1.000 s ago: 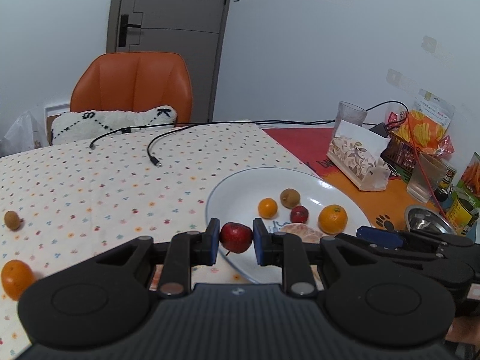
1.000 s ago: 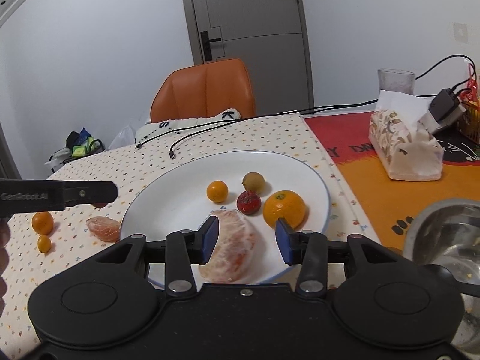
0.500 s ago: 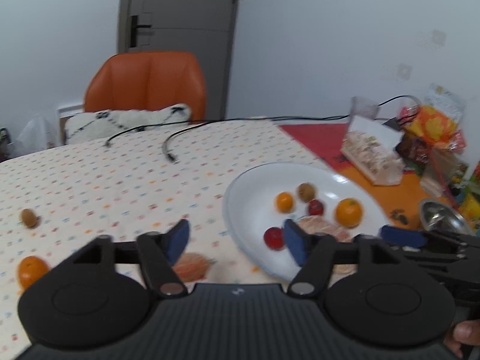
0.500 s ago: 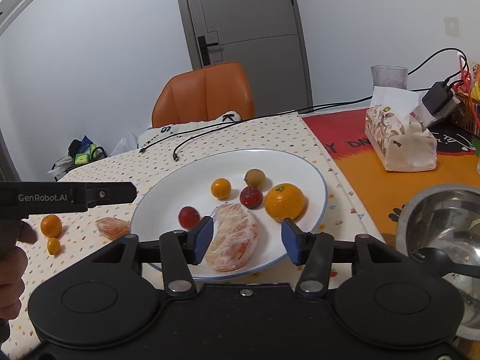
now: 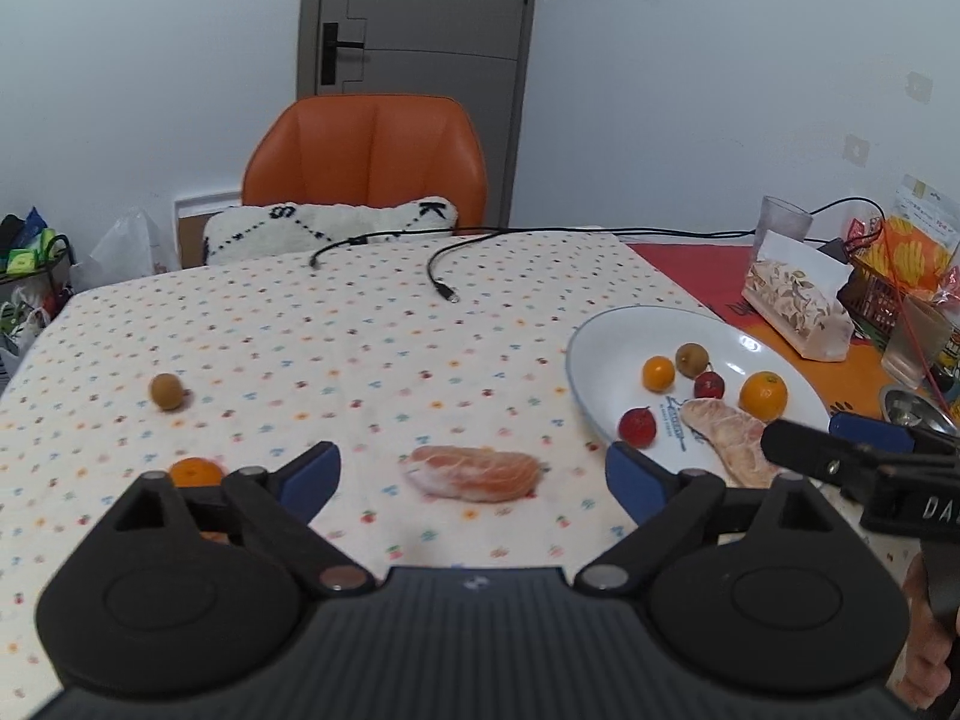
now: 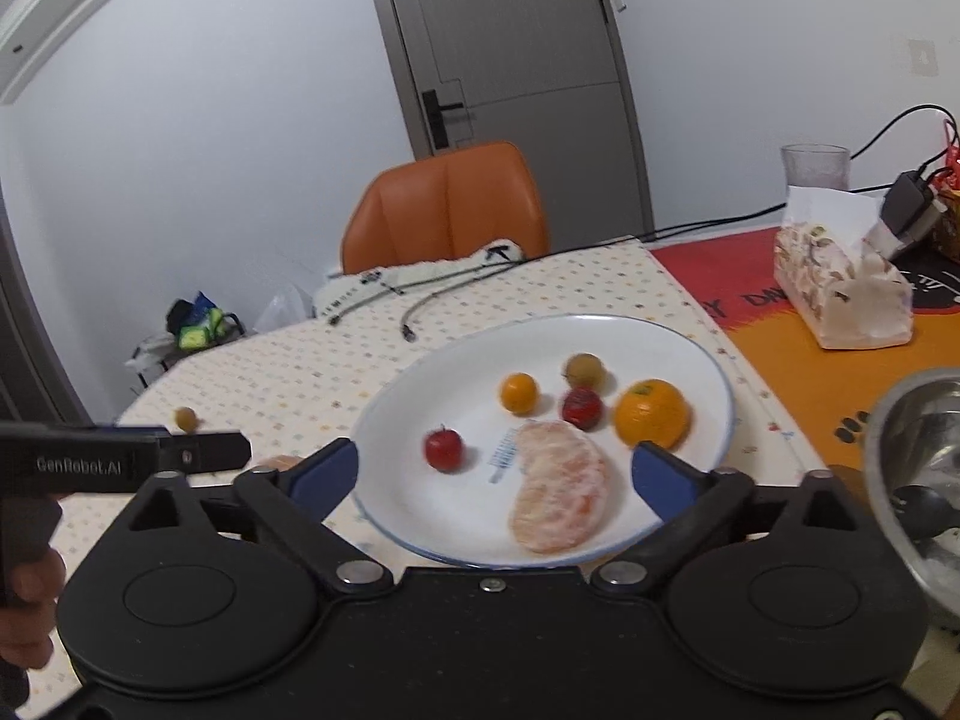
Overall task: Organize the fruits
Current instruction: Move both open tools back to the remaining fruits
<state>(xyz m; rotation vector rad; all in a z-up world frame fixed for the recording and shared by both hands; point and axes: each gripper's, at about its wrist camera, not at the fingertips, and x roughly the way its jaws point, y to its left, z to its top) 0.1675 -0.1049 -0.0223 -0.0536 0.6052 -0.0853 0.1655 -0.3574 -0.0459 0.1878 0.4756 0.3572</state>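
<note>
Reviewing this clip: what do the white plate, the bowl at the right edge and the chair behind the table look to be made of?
White plate: probably glazed ceramic, glossy with a thin blue rim line; enamel is possible.
Bowl: metal, likely stainless steel, grey and mirror-like inside.
Chair: orange leather or faux leather, smooth with stitched panels and a soft sheen.

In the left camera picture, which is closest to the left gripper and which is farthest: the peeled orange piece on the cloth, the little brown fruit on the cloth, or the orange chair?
From the left gripper:
1. Peeled orange piece, on the tablecloth right between the open fingers.
2. Little brown fruit, farther back on the cloth, to the left.
3. Orange chair, beyond the table's far edge.
</note>
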